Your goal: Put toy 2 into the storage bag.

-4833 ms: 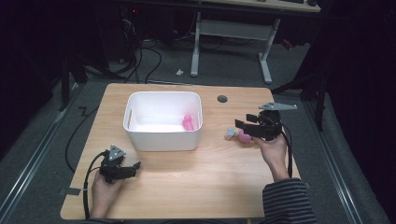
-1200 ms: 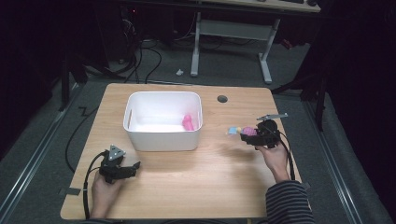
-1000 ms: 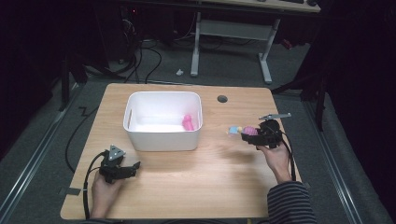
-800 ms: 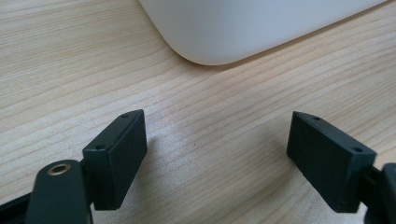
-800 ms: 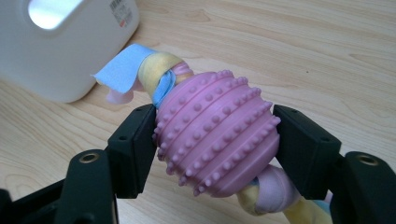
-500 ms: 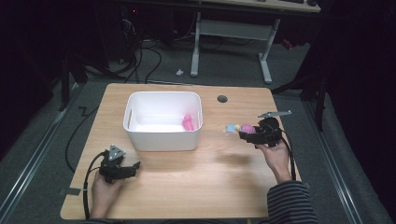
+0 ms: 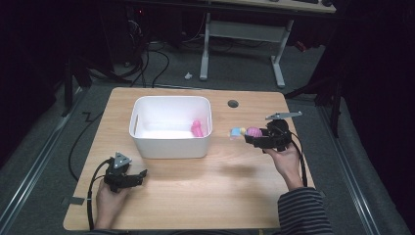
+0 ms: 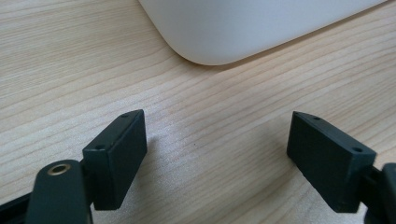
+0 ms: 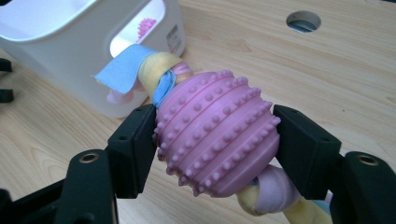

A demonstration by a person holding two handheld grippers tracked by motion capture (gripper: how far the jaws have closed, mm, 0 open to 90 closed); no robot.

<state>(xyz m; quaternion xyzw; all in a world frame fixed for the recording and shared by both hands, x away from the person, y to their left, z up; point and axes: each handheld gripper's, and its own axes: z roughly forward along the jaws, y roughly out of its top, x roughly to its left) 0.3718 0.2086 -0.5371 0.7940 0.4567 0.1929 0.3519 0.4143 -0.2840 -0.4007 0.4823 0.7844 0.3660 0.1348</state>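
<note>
Since the earlier frames, the right gripper (image 7: 250,137) had risen off the tabletop (image 7: 205,196), pinching a pink knobbly ball toy (image 9: 217,133) with knotted cloth ends, just right of the white bin (image 7: 171,145). Open wood lay between bin and toy. Near the front edge, the left gripper (image 8: 217,154) rested spread, holding nothing.
</note>
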